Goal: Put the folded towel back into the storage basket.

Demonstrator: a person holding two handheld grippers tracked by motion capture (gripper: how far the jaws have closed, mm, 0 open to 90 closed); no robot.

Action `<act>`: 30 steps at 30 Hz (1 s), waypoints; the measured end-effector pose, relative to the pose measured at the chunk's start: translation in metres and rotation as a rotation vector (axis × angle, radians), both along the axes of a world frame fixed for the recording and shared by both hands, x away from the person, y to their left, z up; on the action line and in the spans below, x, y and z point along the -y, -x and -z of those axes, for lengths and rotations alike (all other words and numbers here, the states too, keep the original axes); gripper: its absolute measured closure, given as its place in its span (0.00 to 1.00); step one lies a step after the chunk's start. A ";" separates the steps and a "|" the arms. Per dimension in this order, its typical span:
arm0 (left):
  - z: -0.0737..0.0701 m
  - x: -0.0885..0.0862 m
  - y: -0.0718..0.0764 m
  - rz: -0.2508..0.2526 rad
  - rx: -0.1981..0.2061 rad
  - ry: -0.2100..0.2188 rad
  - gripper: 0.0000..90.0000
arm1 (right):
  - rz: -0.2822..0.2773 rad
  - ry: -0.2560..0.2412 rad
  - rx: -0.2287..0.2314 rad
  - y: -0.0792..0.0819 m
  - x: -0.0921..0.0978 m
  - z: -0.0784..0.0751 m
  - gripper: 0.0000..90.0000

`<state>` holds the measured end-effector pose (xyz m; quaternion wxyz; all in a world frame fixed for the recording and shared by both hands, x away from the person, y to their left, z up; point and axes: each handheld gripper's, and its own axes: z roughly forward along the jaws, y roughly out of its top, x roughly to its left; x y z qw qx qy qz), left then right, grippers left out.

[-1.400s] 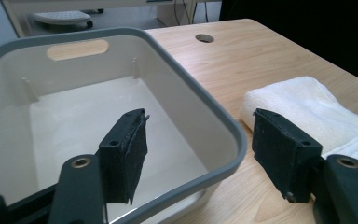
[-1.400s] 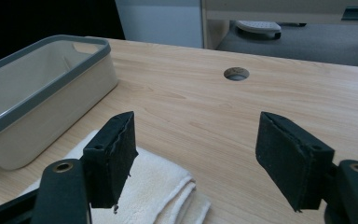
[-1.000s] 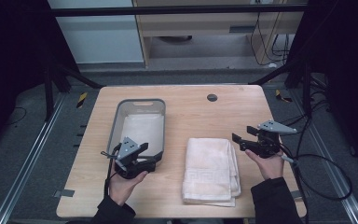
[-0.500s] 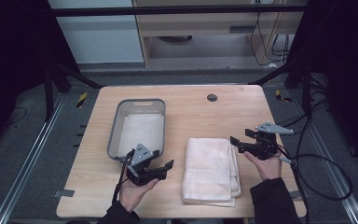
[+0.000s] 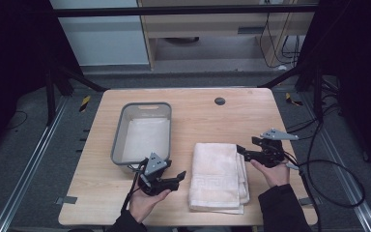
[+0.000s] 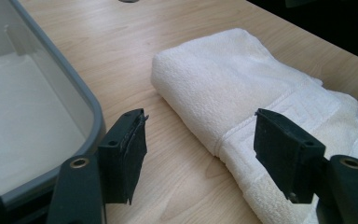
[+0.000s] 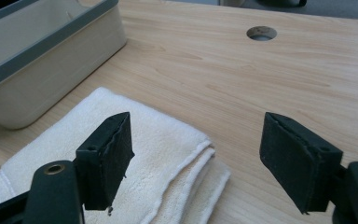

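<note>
White folded towel (image 5: 218, 176) lies near-centre on the table (image 5: 207, 116), long axis near-to-far, between our grippers. Left gripper (image 5: 176, 178) and right gripper (image 5: 244, 151) flank its long edges, jaws wide, nothing held; right looks nearer.

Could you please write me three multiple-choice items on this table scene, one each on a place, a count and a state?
1. Where does the folded white terry towel lie?
A. inside the bin
B. on the table right of the bin
C. on the floor

2. How many grey plastic bins stand on the light wooden table?
A. one
B. two
C. three

3. How do the left gripper fingers stand?
A. shut on the towel
B. shut, empty
C. open

Answers: 1 B, high view shows it beside the bin; 2 A, a single bin; 3 C, a wide gap.
</note>
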<state>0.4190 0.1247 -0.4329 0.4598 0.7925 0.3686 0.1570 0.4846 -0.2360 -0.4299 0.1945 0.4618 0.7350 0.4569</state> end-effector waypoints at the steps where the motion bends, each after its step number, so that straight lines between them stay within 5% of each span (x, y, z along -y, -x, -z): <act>1: 0.001 0.003 0.000 0.005 -0.002 -0.003 0.37 | -0.002 0.009 -0.010 0.000 -0.002 0.002 0.28; 17: 0.021 0.025 -0.003 0.038 -0.052 -0.049 0.37 | -0.032 0.071 -0.055 -0.005 -0.015 0.018 0.28; 21: 0.025 0.029 -0.003 0.044 -0.058 -0.060 0.36 | -0.025 0.041 -0.074 -0.007 -0.012 0.024 0.28; 30: 0.036 0.038 -0.006 0.057 -0.073 -0.092 0.35 | -0.020 0.064 -0.108 -0.011 -0.013 0.035 0.28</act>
